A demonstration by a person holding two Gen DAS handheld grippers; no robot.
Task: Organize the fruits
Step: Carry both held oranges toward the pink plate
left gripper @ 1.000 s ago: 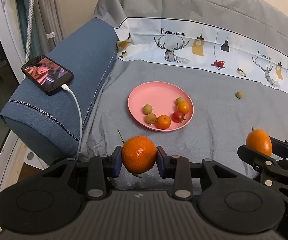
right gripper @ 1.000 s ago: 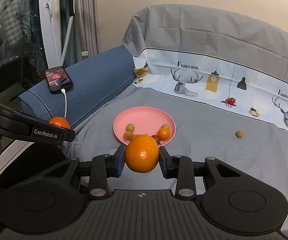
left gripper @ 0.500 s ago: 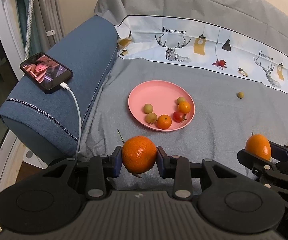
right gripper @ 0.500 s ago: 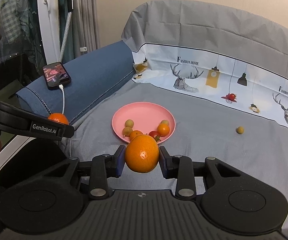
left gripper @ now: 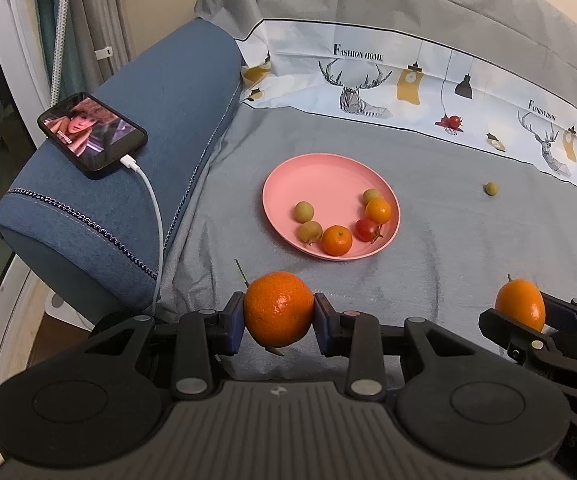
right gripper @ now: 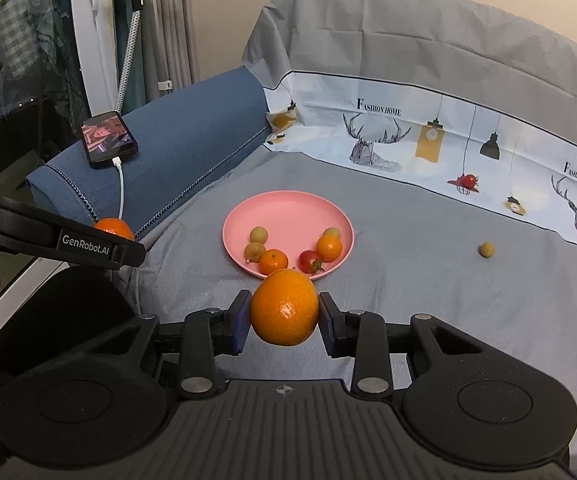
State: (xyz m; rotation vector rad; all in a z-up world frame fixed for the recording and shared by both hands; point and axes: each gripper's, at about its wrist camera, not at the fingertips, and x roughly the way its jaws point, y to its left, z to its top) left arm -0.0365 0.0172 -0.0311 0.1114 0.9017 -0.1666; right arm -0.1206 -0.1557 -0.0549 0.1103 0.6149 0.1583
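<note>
Mandarin dimpled, glossy orange, perhaps leafy beneath, between left tongs.

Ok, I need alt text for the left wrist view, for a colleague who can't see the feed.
The left gripper clamps an orange mandarin above a grey sheet, short of a pink plate holding six small fruits. At the right edge the right gripper holds a second mandarin, and one small yellow-green fruit lies alone beyond. A charging phone rests on the blue cushion at left.

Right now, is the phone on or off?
On. The phone lying on the blue cushion has a lit screen showing a moving picture, and a white cable is plugged into it.
</note>
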